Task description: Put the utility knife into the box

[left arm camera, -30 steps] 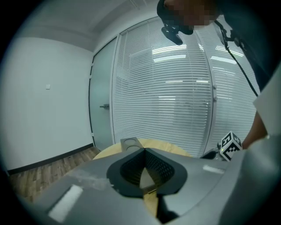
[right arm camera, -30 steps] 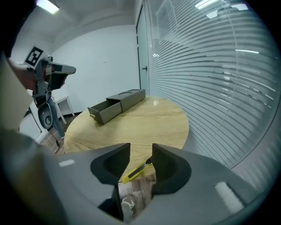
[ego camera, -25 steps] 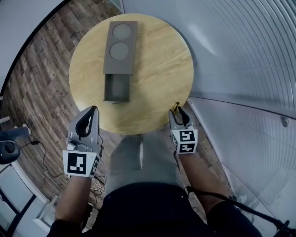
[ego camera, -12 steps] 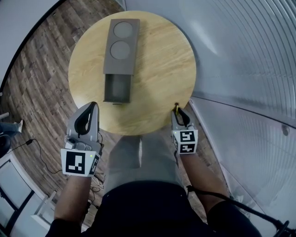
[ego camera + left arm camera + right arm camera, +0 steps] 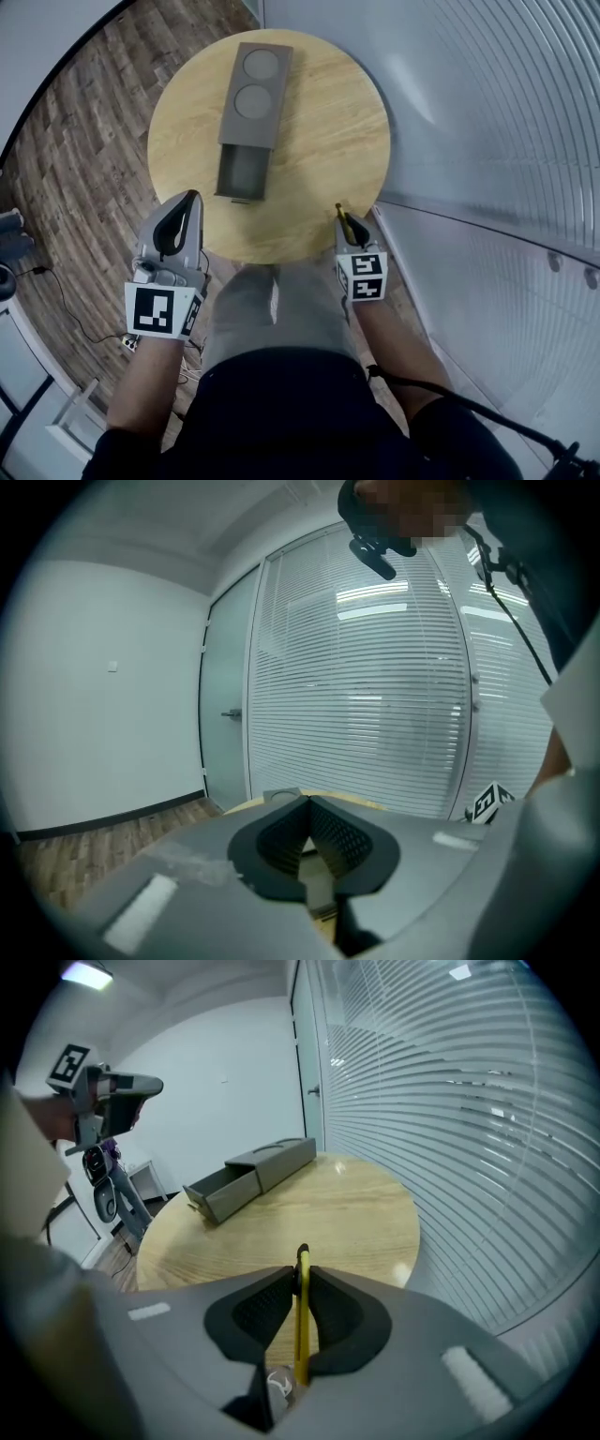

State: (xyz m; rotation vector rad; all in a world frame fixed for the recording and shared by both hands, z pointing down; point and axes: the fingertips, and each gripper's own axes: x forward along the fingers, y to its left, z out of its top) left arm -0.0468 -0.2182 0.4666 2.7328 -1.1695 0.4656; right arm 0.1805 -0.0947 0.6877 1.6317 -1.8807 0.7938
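Observation:
The yellow utility knife [image 5: 302, 1309] stands on edge between the black pads of my right gripper [image 5: 300, 1274], whose jaws are closing and press on both of its sides. In the head view that gripper [image 5: 349, 223] sits at the round table's near right edge, and the knife's tip [image 5: 339, 212] pokes out ahead of it. The grey box [image 5: 249, 103] lies at the table's far side with its drawer [image 5: 242, 171] pulled open toward me. My left gripper [image 5: 190, 197] hovers off the table's near left edge, shut and empty; its fingertips [image 5: 307, 803] meet.
The round wooden table [image 5: 328, 141] stands beside a glass wall with blinds [image 5: 487, 122] on the right. Wood floor [image 5: 84, 141] with a cable lies to the left. The box [image 5: 253, 1177] shows across the tabletop in the right gripper view.
The right gripper's jaws have narrowed onto the yellow knife and it has shifted slightly left at the table's edge. The left gripper has stayed about where it was.

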